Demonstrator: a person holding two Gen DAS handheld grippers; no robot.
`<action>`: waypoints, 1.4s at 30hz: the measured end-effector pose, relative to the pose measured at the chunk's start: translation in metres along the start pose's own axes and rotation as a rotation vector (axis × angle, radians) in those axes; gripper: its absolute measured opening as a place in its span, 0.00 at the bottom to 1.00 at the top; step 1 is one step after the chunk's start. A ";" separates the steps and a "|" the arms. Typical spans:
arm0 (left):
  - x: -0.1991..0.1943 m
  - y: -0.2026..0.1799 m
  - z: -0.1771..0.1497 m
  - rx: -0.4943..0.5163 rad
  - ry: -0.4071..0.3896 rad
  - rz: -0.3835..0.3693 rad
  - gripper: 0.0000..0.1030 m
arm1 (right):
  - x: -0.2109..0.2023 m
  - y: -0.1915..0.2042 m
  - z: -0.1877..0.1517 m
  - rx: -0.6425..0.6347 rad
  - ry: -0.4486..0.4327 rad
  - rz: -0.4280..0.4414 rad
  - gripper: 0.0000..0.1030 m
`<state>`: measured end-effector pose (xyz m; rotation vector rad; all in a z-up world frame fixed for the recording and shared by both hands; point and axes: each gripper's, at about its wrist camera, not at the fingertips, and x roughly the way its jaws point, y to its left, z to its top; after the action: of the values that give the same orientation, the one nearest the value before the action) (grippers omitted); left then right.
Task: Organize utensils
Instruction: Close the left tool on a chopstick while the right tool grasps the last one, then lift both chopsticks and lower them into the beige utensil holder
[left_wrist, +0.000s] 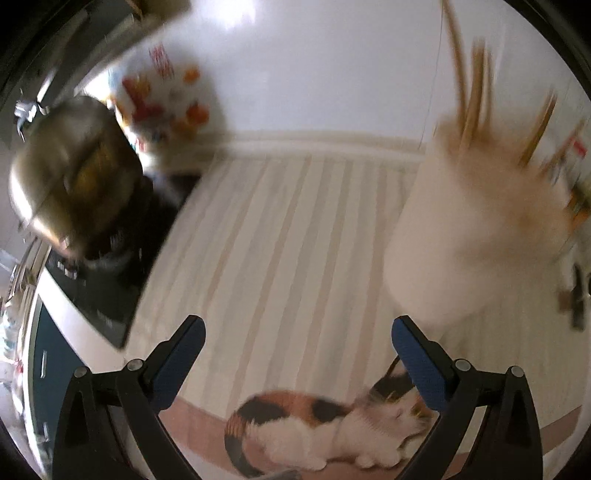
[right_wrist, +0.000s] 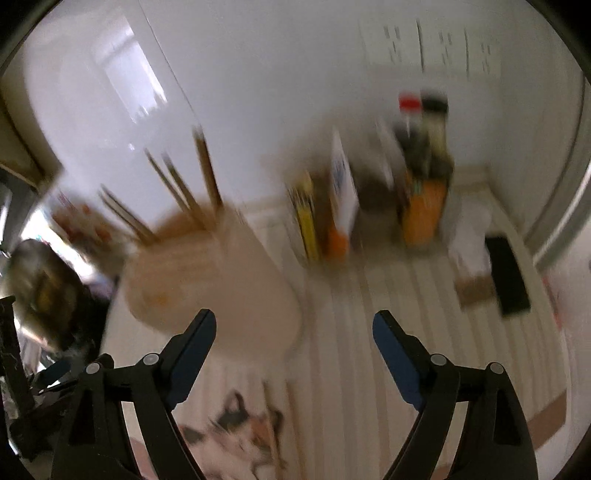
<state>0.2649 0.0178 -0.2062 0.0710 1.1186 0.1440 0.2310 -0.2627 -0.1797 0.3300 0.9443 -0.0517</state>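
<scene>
Both views are motion-blurred; fine detail is unreliable.

**State.** The left hand-held gripper (left_wrist: 298, 334) stands wide open with nothing between its jaws. The right hand-held gripper (right_wrist: 294, 326) is also open and empty.

**Location of task items.** A white holder (left_wrist: 476, 236) stands upright on the striped mat (left_wrist: 280, 229) covering the table, with several chopsticks (left_wrist: 476, 96) standing in it, tips up and leaning apart. In the right view the holder (right_wrist: 210, 280) lies just ahead of the left jaw. Thin stick-like utensils (right_wrist: 291, 417) appear to lie flat on the mat near the cat print (right_wrist: 236, 432), below and between the right jaws; blur prevents a count.

**Step in hand (judged).** Approach the loose utensils for pickup and transfer to the holder.

**Procedure.**
1. Slow the hand until the view sharpens before committing to a grasp.
2. Align the jaws across the sticks, not along them.
3. Lower until the pads straddle the sticks, then close near mid-length to limit tipping.
4. Keep clear of the holder; a knock may topple it.
5. Keep away from the bottles (right_wrist: 424, 177) and the pot (left_wrist: 74, 173).
</scene>
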 end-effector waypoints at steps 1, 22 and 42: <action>0.012 -0.001 -0.009 0.009 0.029 0.007 1.00 | 0.010 -0.003 -0.011 0.001 0.036 -0.011 0.86; 0.077 -0.047 -0.082 0.171 0.199 0.010 1.00 | 0.133 -0.003 -0.135 -0.148 0.455 -0.144 0.07; 0.096 -0.152 -0.080 0.290 0.346 -0.223 0.13 | 0.112 -0.163 -0.123 0.097 0.454 -0.214 0.07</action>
<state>0.2459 -0.1191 -0.3462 0.1840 1.4782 -0.2148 0.1700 -0.3689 -0.3776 0.3358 1.4286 -0.2266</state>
